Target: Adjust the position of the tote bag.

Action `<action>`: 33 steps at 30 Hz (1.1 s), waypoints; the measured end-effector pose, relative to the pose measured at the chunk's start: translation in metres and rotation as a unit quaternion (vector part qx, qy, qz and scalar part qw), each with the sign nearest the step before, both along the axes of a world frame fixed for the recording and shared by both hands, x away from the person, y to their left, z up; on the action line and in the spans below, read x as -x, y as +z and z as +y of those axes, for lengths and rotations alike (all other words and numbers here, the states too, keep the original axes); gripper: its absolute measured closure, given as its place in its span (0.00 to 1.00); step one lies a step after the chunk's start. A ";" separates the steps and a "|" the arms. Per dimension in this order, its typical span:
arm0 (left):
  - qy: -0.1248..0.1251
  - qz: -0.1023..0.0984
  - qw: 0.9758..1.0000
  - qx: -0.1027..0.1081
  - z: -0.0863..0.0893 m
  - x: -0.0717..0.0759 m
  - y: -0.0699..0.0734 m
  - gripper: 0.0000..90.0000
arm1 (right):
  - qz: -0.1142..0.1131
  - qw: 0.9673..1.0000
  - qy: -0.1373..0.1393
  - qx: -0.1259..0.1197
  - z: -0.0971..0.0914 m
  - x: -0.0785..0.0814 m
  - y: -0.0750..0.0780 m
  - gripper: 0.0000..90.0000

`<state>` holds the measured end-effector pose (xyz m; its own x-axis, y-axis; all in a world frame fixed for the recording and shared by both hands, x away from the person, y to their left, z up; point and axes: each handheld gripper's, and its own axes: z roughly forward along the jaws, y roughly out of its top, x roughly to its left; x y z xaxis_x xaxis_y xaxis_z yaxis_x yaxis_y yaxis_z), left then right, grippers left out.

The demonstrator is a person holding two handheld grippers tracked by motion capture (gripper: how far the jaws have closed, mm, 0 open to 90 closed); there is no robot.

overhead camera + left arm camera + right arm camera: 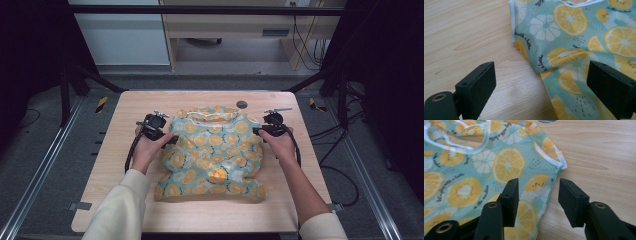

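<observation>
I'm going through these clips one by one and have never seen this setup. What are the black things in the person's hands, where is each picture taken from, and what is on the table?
There is no robot here. A person sits at a wooden table and holds a hand-operated claw in each hand: the left claw and the right claw. Each has two black jaws and a trailing cable.

The high view looks down from above the person's side, so the forearms come in from the bottom. The other two pictures come from small cameras riding on the claws, looking along their jaws.

On the table lies a teal garment printed with orange slices, crumpled rather than flat. Each claw is at one side edge of it. In the left gripper view the jaws stand wide apart, one over bare wood, one over cloth. In the right gripper view the jaws straddle the cloth's edge with a gap. Nothing is gripped yet.
</observation>
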<state>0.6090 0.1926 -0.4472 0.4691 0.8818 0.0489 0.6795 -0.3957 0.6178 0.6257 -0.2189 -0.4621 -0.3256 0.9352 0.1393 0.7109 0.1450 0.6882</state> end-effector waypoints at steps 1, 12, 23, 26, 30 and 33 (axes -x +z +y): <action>0.000 0.000 1.000 0.000 0.000 0.000 0.000 0.10 | 0.000 1.000 0.000 0.000 0.000 0.000 0.000 0.56; -0.001 0.002 1.000 0.005 0.004 0.001 0.001 0.10 | 0.021 1.000 0.000 -0.017 0.003 -0.010 -0.021 0.52; 0.000 0.005 1.000 0.006 0.005 0.002 -0.001 0.10 | 0.031 0.999 -0.002 -0.006 0.007 -0.010 -0.024 0.60; 0.005 0.005 1.000 0.008 0.006 0.002 -0.002 0.10 | 0.031 1.000 0.002 0.000 0.007 -0.010 -0.025 0.66; 0.010 0.007 1.000 0.012 0.009 0.001 -0.004 0.11 | 0.032 0.999 0.015 0.002 0.008 -0.009 -0.024 0.91; 0.014 0.007 1.000 0.021 0.010 0.001 -0.004 0.13 | 0.030 0.999 0.026 0.004 0.008 -0.007 -0.023 1.00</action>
